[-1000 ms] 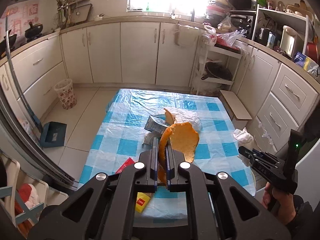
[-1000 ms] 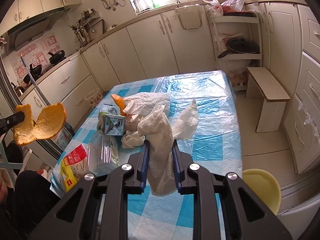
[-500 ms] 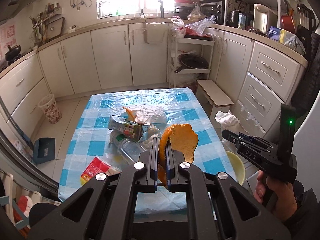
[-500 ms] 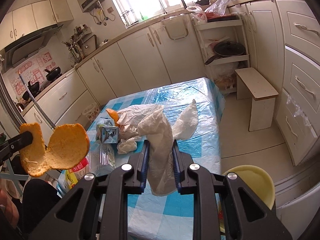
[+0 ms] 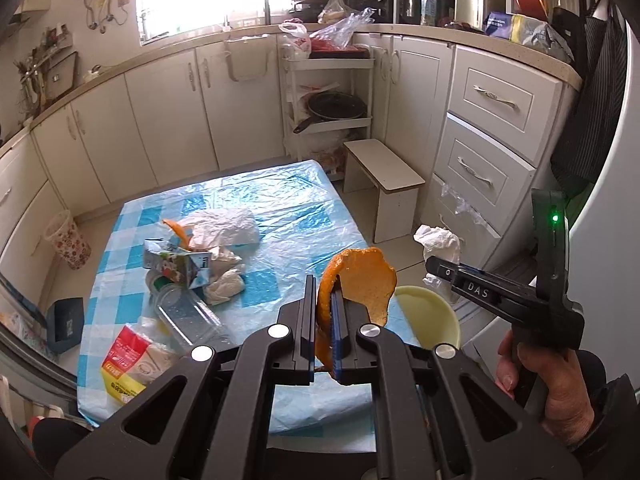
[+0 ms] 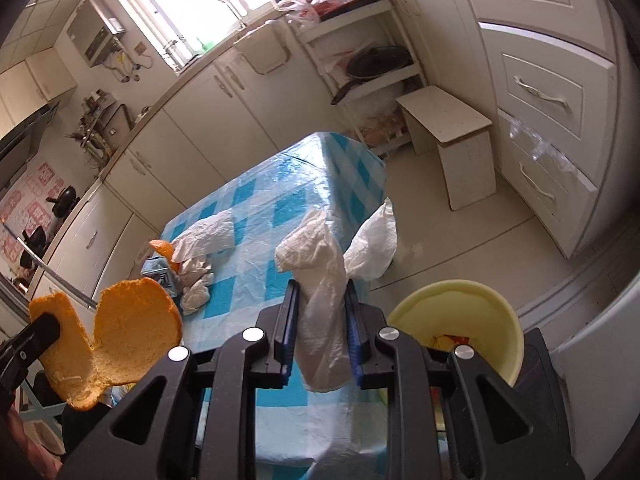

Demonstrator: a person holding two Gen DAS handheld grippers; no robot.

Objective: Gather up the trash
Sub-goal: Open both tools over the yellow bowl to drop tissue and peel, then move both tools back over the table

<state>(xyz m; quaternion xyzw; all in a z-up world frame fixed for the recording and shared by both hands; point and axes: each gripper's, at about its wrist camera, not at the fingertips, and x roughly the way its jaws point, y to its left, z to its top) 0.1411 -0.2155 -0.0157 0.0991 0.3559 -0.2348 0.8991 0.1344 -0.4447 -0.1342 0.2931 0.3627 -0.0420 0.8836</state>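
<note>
Trash is being carried to the yellow bin [image 6: 496, 300] beside the table [image 5: 280, 208]: the left gripper [image 5: 322, 312] is clamping orange peel [image 5: 360, 276], the right gripper [image 6: 320, 316] is pinching a crumpled tissue [image 6: 320, 280], and both need positioning above the bin before letting go.

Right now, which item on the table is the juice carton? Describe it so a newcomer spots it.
On the table with the blue-and-white checked plastic cloth, look at the trash pile on its left half. The small crushed grey-blue juice carton lies on its side between the crumpled white tissues and the clear plastic bottle; it is the only printed box there.
</note>
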